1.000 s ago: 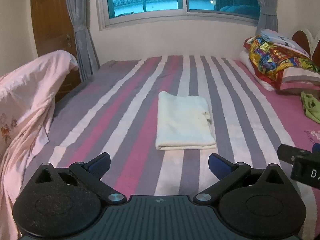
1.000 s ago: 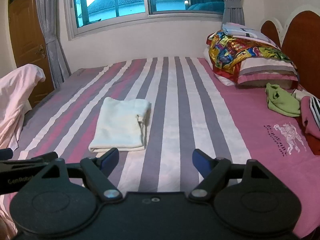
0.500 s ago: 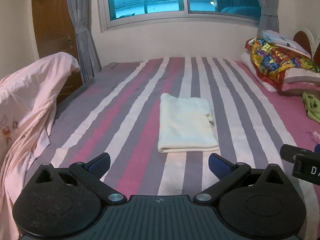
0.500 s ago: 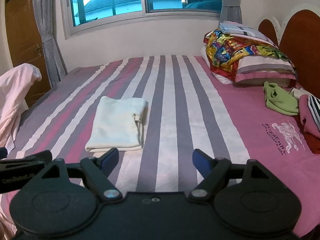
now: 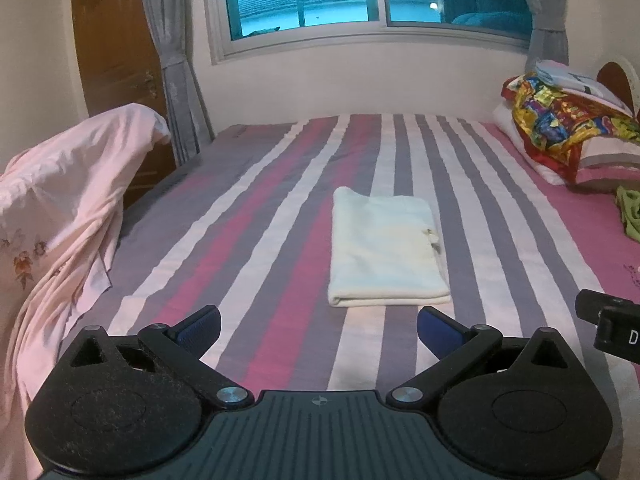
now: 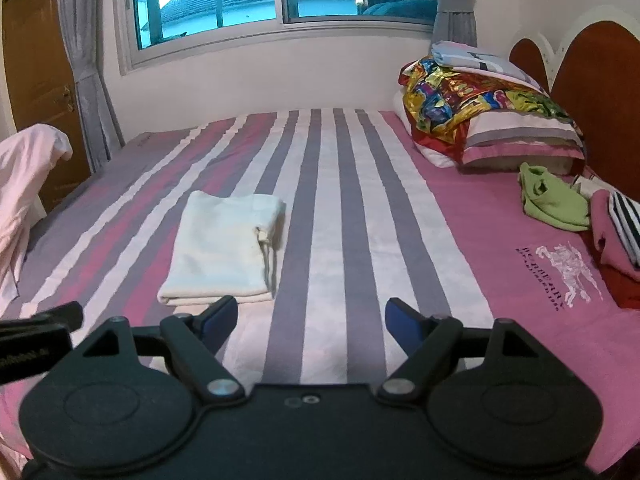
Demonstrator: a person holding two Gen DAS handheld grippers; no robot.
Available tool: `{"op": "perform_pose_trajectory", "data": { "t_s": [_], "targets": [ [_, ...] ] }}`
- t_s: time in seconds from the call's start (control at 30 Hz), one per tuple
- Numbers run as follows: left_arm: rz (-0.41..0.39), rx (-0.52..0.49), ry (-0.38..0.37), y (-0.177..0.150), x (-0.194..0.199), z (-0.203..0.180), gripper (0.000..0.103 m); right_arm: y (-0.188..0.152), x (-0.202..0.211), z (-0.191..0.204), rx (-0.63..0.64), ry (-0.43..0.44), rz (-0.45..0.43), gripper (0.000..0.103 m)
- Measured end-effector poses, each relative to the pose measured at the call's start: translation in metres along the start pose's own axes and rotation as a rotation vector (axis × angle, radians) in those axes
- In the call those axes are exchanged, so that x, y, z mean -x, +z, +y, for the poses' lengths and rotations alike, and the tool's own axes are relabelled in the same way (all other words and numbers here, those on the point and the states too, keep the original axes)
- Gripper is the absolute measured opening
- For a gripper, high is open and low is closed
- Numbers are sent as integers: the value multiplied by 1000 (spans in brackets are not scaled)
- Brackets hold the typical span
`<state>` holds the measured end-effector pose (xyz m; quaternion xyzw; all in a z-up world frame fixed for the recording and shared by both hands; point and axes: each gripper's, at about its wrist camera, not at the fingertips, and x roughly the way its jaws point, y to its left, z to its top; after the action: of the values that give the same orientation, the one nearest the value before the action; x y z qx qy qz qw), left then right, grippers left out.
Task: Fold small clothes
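A folded cream-white garment (image 5: 386,248) (image 6: 226,250) lies flat on the striped bed sheet (image 5: 248,248) (image 6: 352,208), in the middle of the bed. My left gripper (image 5: 319,326) hovers open just short of the garment's near edge, nothing between its blue pads. Over the sheet to the right of the garment, my right gripper (image 6: 311,318) stands open and empty; its left fingertip sits close to the garment's near right corner. A crumpled green garment (image 6: 554,202) (image 5: 630,214) lies near the pillows at the right.
Pillows with a colourful cloth (image 6: 480,108) (image 5: 560,136) are stacked by the wooden headboard (image 6: 592,80). Red, pink and striped clothes (image 6: 618,240) pile at the right edge. A pink sheet (image 5: 60,208) drapes over something at the bed's left side. Window, curtains and a door stand behind.
Both views have shifted only slightly; the right view has turned a little toward the pillows. The garment lies where it was and both grippers stay open.
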<state>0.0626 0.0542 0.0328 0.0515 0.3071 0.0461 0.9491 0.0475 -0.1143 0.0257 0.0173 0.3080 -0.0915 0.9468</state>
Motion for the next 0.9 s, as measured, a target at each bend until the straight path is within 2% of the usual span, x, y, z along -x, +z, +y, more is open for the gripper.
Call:
{"op": "perform_pose_trajectory", "data": {
  "t_s": [0.57,0.83,0.9],
  "targets": [
    [14,4,-15,3,-7,2,103,1,-2,-3,-2,8,8,80],
    [22,31,-105,0,-14,6,103,-1,-4,-3,2,14,10,80],
    [22,39,-107,-1,-16,6,103,-2,-7,-5,4,15,13,80]
  ]
}}
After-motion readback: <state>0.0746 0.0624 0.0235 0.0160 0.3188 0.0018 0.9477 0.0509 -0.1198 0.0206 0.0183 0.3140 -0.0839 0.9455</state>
